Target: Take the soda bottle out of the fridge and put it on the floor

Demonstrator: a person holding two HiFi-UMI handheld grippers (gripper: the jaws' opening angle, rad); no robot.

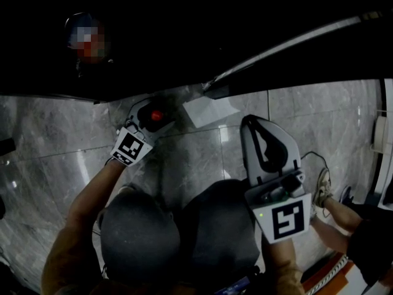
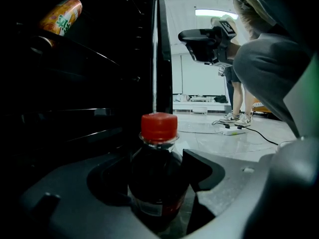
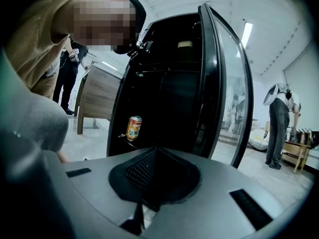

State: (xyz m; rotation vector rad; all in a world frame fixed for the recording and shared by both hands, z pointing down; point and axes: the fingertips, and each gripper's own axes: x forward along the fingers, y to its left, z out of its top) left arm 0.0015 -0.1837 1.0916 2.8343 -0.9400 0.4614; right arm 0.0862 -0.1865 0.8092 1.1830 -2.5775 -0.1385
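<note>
Marble floor (image 1: 55, 146) fronts the open fridge (image 3: 164, 83). Left gripper (image 2: 159, 183) jaws clamp the upright bottle (image 2: 158, 128) at its body, beside the fridge's front edge. Right gripper (image 3: 155, 156) jaws are together, empty.

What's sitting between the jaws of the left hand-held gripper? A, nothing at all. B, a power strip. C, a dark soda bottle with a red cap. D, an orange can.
C: the left gripper view shows the soda bottle, red cap on top, standing between the jaws of the left hand-held gripper.
</note>
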